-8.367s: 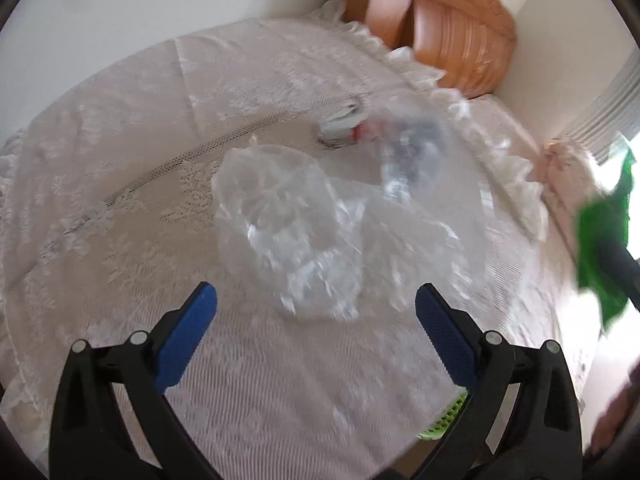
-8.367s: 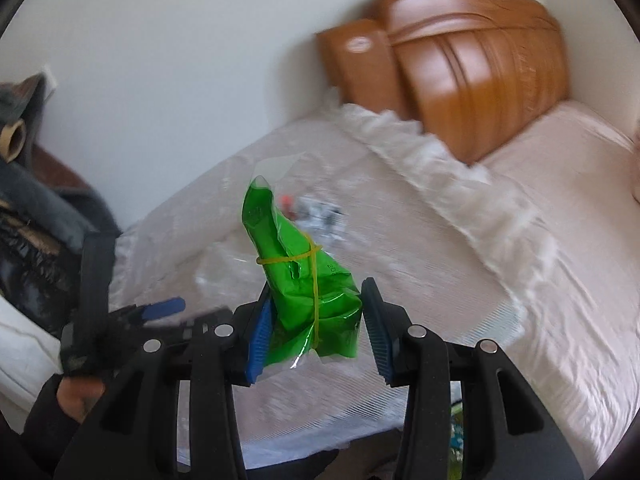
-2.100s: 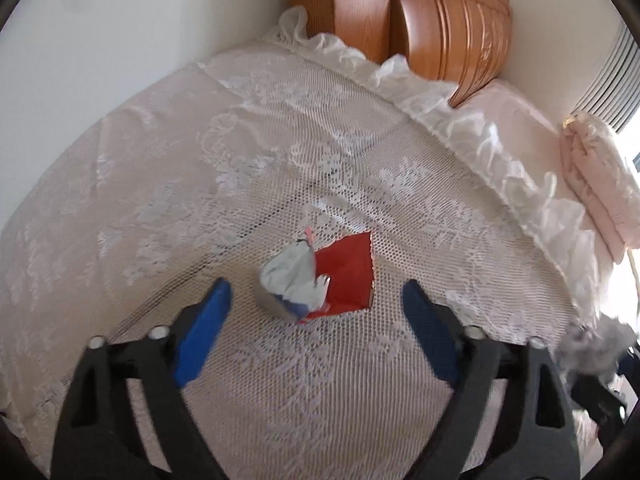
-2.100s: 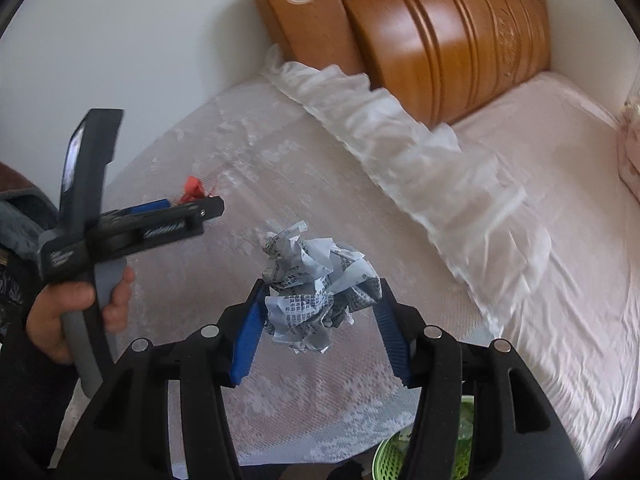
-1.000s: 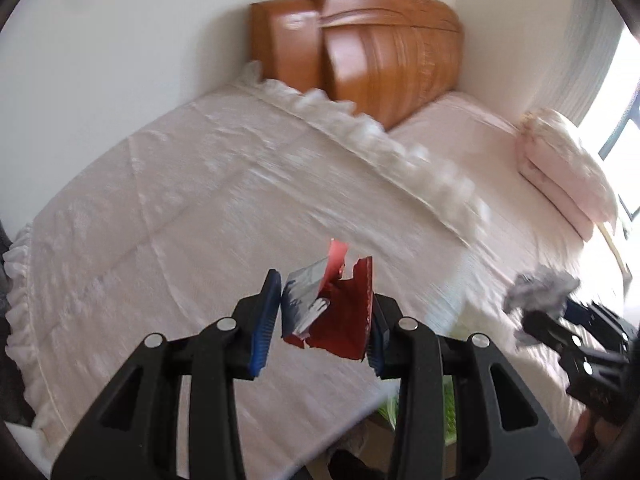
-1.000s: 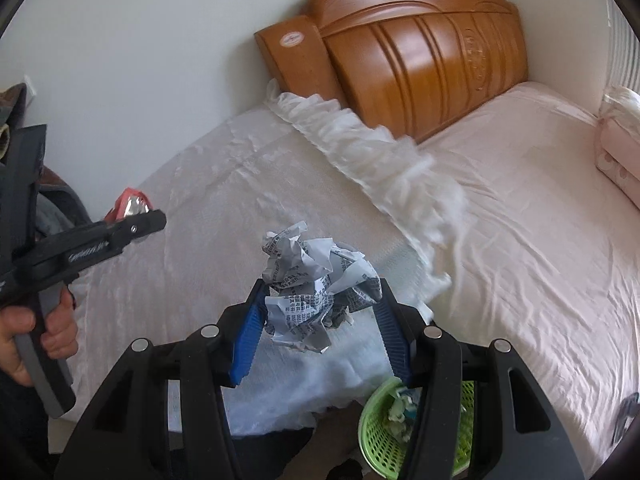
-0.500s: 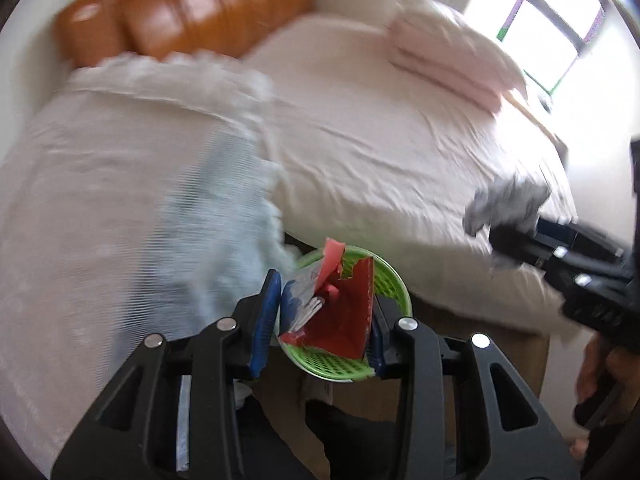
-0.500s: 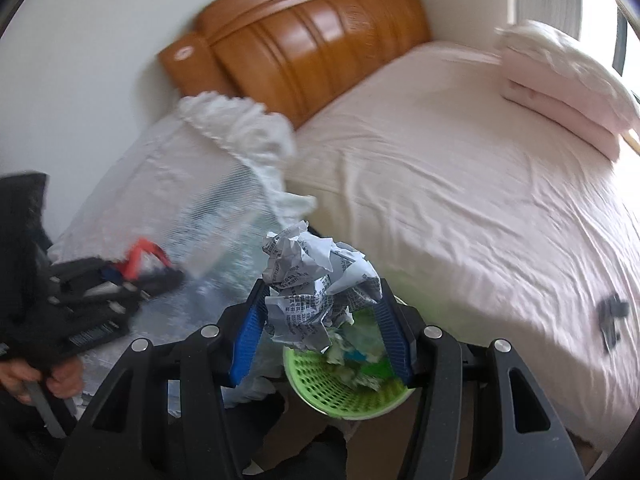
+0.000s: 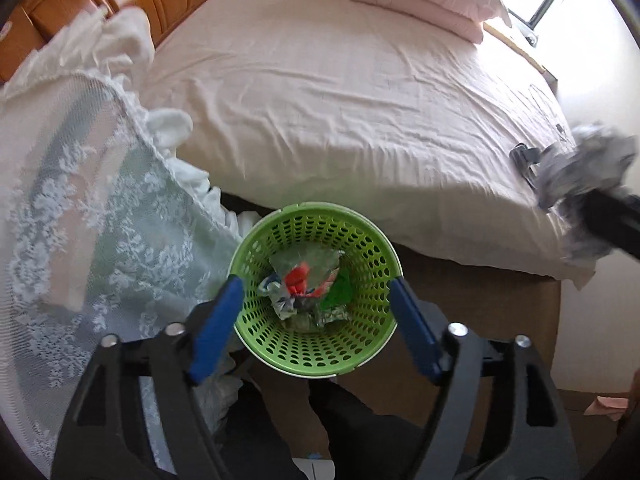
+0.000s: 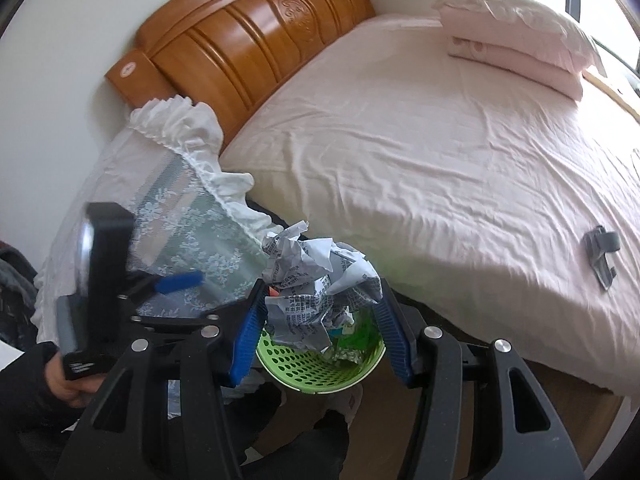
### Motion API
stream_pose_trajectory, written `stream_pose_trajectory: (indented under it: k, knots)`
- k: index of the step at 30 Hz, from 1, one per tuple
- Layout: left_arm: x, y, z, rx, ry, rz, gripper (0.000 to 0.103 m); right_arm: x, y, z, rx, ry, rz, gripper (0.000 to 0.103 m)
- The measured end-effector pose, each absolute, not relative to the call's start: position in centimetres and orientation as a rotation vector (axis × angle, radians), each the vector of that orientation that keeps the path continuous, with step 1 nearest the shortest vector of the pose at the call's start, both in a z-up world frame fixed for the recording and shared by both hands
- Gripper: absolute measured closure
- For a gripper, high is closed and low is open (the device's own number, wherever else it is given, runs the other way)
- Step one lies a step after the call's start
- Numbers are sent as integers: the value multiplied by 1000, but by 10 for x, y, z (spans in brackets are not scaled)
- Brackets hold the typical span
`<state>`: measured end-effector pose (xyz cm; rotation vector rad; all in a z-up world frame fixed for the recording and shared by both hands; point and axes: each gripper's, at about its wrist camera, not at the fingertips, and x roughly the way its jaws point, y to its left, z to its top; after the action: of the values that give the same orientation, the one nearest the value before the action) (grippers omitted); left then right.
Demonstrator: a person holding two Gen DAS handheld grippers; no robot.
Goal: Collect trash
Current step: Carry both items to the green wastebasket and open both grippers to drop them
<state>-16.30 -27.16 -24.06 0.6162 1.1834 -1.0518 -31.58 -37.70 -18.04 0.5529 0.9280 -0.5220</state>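
Left gripper point(image 9: 314, 316) gapes empty above the basket point(image 9: 372, 344) at frame centre. Right gripper point(image 10: 320, 320) clamps the paper wad point(image 10: 316, 280); released off-centre, it could glance off the rim.

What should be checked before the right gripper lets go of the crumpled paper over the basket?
1. Right gripper shut on the crumpled paper: ok.
2. Paper above the green basket opening: ok in the right wrist view; the left wrist view shows it off to the side, so cannot tell.
3. Left gripper open and holding nothing: ok.
4. Red wrapper inside the basket: ok.
5. Left gripper out of the drop path: not ok, it hangs directly above the basket.
6. Room in the basket for more trash: ok.
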Motion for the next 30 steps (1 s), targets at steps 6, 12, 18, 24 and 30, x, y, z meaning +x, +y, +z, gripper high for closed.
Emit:
stream_pose_trajectory:
  k: [6, 12, 18, 24, 30]
  knots:
    - [-157, -263, -213, 572, 1146, -1035, 11, -312, -384, -195, 565, 952, -531, 48]
    - [-146, -246, -183, 561, 1064, -981, 8, -296, -382, -224, 578, 1005, -506, 48]
    - [-129, -218, -163, 496, 1058, -925, 8, -263, -369, -274, 586, 1113, -435, 32]
    - [-117, -197, -161, 471, 1063, -860, 8, -233, -348, -321, 550, 1300, -413, 7]
    - [-109, -182, -164, 439, 1097, -811, 8, -227, -341, -325, 575, 1315, -401, 3]
